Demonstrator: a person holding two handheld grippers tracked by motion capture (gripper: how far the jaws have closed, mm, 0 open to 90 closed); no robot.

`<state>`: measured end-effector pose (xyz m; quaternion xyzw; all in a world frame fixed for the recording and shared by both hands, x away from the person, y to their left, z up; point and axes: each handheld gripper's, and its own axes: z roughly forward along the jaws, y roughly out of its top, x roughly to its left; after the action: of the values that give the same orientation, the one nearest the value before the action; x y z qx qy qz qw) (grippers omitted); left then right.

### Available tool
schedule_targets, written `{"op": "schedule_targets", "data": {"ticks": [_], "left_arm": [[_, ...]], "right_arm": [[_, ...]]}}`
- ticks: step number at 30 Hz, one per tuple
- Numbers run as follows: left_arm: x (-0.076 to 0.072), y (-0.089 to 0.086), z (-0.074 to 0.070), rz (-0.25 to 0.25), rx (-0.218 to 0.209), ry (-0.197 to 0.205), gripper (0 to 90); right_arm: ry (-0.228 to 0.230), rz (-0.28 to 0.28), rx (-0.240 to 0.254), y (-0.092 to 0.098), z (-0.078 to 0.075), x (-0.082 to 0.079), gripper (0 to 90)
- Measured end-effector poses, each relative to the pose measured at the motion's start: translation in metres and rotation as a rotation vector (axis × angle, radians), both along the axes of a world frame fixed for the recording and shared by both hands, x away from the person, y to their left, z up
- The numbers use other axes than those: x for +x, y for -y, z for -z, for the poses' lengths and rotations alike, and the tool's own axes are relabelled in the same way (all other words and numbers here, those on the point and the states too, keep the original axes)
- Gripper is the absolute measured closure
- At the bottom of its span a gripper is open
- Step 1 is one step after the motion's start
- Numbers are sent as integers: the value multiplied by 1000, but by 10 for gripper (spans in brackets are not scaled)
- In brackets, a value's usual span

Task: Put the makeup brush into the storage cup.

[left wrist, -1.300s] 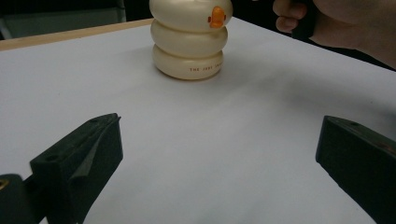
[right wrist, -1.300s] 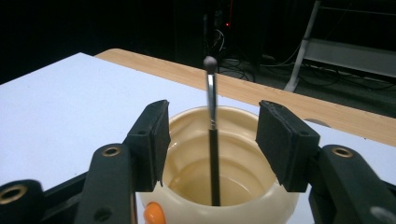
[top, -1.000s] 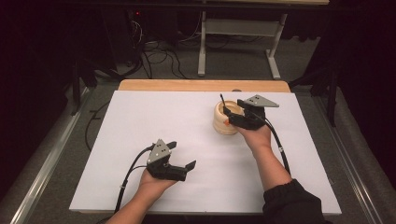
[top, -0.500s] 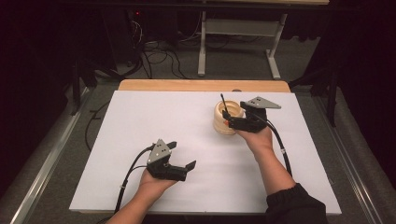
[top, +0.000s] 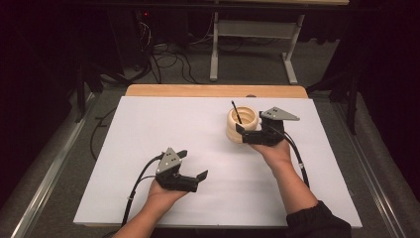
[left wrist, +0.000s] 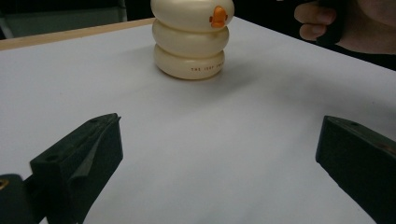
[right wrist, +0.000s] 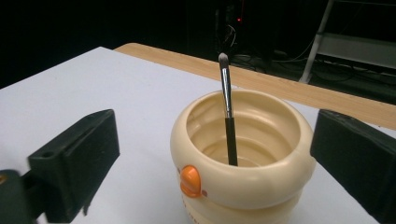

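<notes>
Dark room, white table [top: 148,148], and the work sits toward its far right corner. Right gripper [top: 246,133] has just been opening, its jaws now spread wide with nothing pinched; they flank the cream cup [right wrist: 240,154] without pressing it. A brush [right wrist: 227,109] stands in the cup, leaning on the rim, bristles up. Seems the brush is dropped in, so the smart move is to back straight away, jaws kept wide, not nudging cup or handle. That right hand [top: 275,151] comes in level, palm down behind the cup. Left gripper [top: 190,176] rests near the table's front edge, jaws spread and empty, pointed toward the cup.
</notes>
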<state>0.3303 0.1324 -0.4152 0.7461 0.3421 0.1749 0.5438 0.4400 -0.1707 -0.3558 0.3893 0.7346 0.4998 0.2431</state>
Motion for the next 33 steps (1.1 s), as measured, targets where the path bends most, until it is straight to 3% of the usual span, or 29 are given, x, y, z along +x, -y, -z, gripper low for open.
{"op": "schedule_targets", "data": {"ticks": [13, 33], "left_arm": [[0, 0, 0, -4, 1, -2, 15], [-1, -1, -1, -2, -1, -5, 16]], "right_arm": [[19, -18, 12, 13, 3, -29, 9], [64, -30, 13, 37, 21, -81, 9]]}}
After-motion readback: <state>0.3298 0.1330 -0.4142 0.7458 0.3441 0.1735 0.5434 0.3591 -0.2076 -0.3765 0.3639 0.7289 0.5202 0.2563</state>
